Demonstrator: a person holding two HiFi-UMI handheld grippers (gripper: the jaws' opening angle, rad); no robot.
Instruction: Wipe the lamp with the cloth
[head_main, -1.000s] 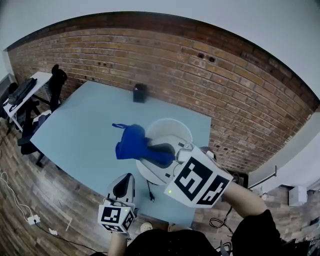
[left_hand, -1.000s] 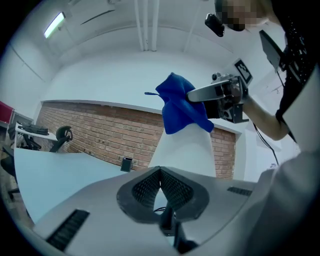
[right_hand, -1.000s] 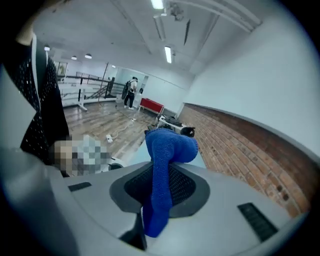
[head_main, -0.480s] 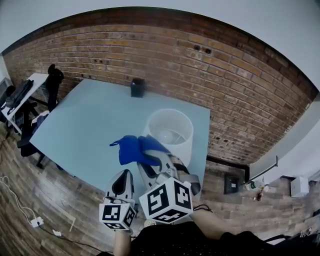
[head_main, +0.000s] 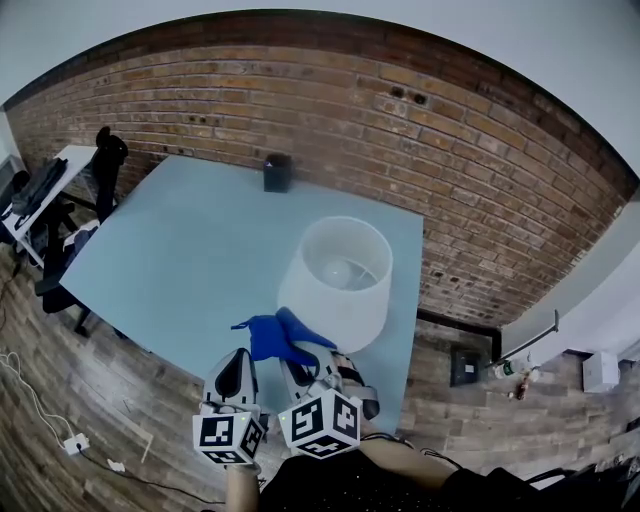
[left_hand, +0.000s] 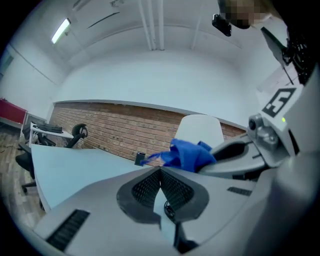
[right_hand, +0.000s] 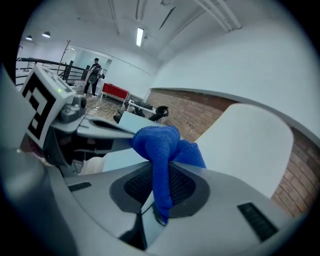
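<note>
The lamp (head_main: 335, 285) stands upright near the right-hand edge of the pale blue counter (head_main: 170, 250). Its white tapered shade is open at the top, and the bulb shows inside. The blue cloth (head_main: 273, 336) hangs bunched just beside the near, lower flank of the shade, over the counter's front edge. No view settles whether the cloth touches the shade.

The right gripper (head_main: 303, 362) is clamped on the cloth. Its own view shows a fold of the blue fabric (right_hand: 161, 165) pinched between the mesh pads, with the rest piled above the jaws. In that view the shade (right_hand: 250, 145) fills the space ahead and to the right.

The left gripper (head_main: 236, 372) sits close beside the right one, on its left. Its jaws (left_hand: 160, 172) are pressed together with nothing between them.

The right gripper is the nearer one to the lamp and already carries the cloth, so the wiping most likely falls to it. The shade lies forward and slightly right of it, with its long axis vertical. A stroke would probably run up or around that sloping wall.

A small black box (head_main: 278, 172) stands at the far edge of the counter, well apart from all this
</note>
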